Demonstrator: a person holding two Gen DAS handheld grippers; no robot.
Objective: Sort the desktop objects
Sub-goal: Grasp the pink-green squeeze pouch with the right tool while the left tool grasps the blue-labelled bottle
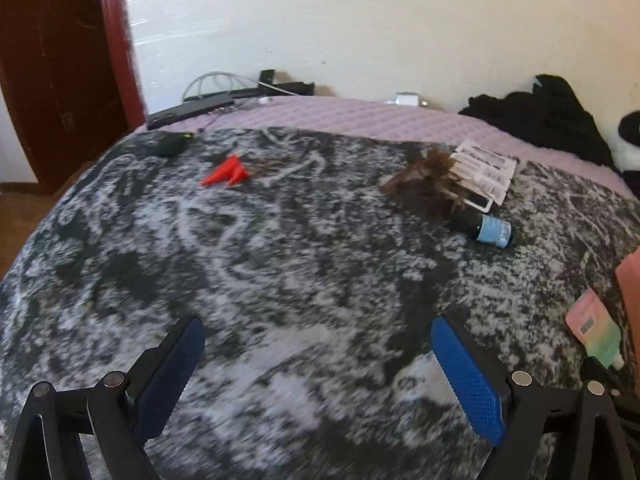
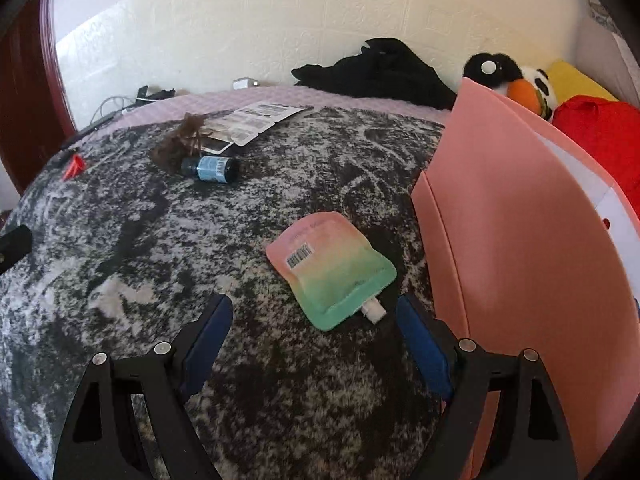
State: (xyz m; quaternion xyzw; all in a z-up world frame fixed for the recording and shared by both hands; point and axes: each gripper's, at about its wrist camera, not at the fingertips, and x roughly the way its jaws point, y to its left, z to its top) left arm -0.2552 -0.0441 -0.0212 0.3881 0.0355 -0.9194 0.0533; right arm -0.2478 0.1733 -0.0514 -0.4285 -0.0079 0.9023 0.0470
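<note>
A pink-to-green spouted pouch (image 2: pixel 332 270) lies flat on the black-and-white mottled blanket (image 2: pixel 160 240), just ahead of my open right gripper (image 2: pixel 314 312), whose blue pads hold nothing. The pouch (image 1: pixel 596 334) also shows at the right edge of the left wrist view. A small dark bottle with a blue label (image 2: pixel 210 168) (image 1: pixel 486 230) lies on its side beside a brown tuft (image 2: pixel 176 146) (image 1: pixel 430 182) and white barcode sheets (image 2: pixel 256 120) (image 1: pixel 486 170). A red piece (image 1: pixel 228 171) (image 2: pixel 74 168) lies far left. My left gripper (image 1: pixel 318 328) is open over bare blanket.
A pink storage box (image 2: pixel 520 264) stands close on the right of the right gripper. Behind it sit plush toys (image 2: pixel 516 80) and a red cushion (image 2: pixel 600 136). Black clothing (image 2: pixel 380 70) and cables (image 1: pixel 224 88) lie along the wall on a purple quilt (image 1: pixel 360 118).
</note>
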